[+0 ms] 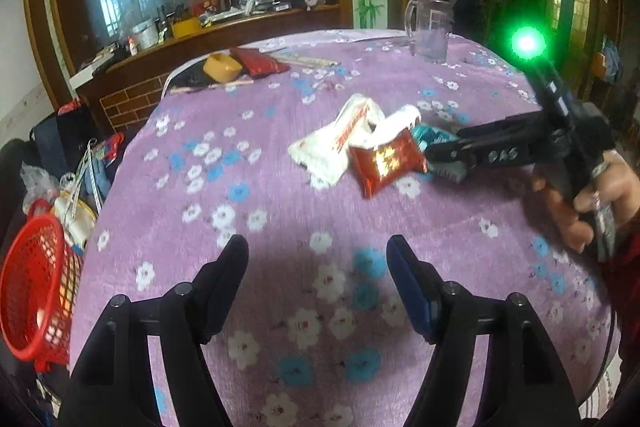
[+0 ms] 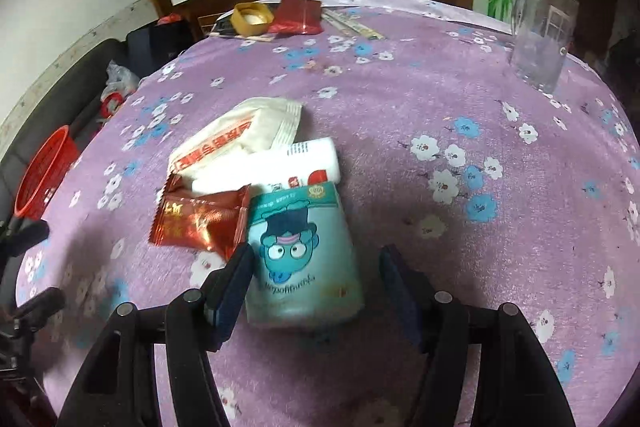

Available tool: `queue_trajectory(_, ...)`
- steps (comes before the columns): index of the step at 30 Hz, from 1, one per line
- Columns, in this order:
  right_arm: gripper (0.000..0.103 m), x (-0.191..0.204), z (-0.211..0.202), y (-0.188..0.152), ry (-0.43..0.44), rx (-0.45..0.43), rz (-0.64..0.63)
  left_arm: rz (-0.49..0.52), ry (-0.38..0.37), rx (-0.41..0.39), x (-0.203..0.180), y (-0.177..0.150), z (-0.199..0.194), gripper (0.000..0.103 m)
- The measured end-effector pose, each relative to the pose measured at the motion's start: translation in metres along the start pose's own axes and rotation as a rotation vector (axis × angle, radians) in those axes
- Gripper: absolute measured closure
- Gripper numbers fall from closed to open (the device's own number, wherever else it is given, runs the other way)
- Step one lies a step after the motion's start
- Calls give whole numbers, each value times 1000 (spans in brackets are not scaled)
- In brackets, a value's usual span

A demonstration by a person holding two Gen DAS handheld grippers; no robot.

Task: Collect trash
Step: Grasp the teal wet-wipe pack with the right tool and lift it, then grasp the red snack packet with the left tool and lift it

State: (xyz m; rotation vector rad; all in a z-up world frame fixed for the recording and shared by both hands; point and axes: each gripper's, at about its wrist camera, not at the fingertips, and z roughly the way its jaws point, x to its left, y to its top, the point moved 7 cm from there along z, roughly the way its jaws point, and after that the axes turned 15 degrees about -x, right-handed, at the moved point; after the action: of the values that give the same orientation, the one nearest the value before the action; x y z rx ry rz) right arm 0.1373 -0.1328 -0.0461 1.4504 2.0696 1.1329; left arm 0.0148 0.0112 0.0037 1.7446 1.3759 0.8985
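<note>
The right gripper (image 2: 316, 255) stands open astride the teal packet (image 2: 304, 251) mid-bench; closing could snag the overlapping red wrapper (image 2: 200, 221), seemingly touching. The left gripper (image 1: 318, 247) hangs open, empty.

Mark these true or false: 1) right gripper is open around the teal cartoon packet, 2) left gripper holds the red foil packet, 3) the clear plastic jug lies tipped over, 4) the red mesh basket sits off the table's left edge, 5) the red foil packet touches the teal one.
1. True. The right gripper is open, with the teal cartoon-printed packet between its fingers.
2. False. The left gripper is open and empty above the purple floral tablecloth; the red foil packet lies farther ahead.
3. False. The clear plastic jug stands upright.
4. True. The red mesh basket sits beyond the left edge.
5. True. Their edges meet.
</note>
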Motion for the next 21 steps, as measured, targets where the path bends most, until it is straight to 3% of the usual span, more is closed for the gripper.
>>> queue_trajectory(8, 37, 9, 5, -3, -37, -1, -130, 85, -38, -5, -17, 18, 15, 30)
queue_trajectory(10, 54, 11, 2, -4, -28, -11, -136, 105, -50, -2, -21, 20, 20, 30)
queue_trajectory(12, 64, 8, 0, -4, -42, -11, -135, 127, -73, 3, -27, 22, 26, 30)
queue_trajectory(13, 69, 4, -2, -4, -50, -8, -123, 131, -83, 8, -29, 22, 28, 30)
queue_trajectory(16, 70, -12, -7, 1, -64, -22, -43, 139, -103, 24, -37, 25, 40, 30)
queue_trajectory(21, 70, -58, -27, 16, -88, -111, 197, 182, -161, 38, -57, 31, 67, 30)
